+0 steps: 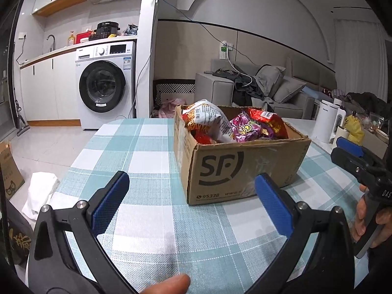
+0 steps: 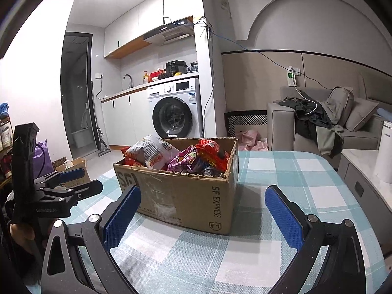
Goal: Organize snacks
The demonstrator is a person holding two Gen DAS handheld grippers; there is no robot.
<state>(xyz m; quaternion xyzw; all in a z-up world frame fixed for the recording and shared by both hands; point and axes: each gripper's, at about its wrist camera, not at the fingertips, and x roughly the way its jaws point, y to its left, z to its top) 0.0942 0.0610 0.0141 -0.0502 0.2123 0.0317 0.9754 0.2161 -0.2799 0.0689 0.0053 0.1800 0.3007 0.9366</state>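
Nearest, the left gripper [image 1: 192, 198] and right gripper [image 2: 202, 212] both hover spread wide over the checked tablecloth [image 1: 152, 220], gripping nothing. Just beyond them sits the SF Express cardboard box [image 2: 196, 201], heaped with snack packets [image 1: 235, 125] (white, purple and red bags). No packet lies outside the box, so the sorting looks hardly begun or nearly finished; I cannot tell which.
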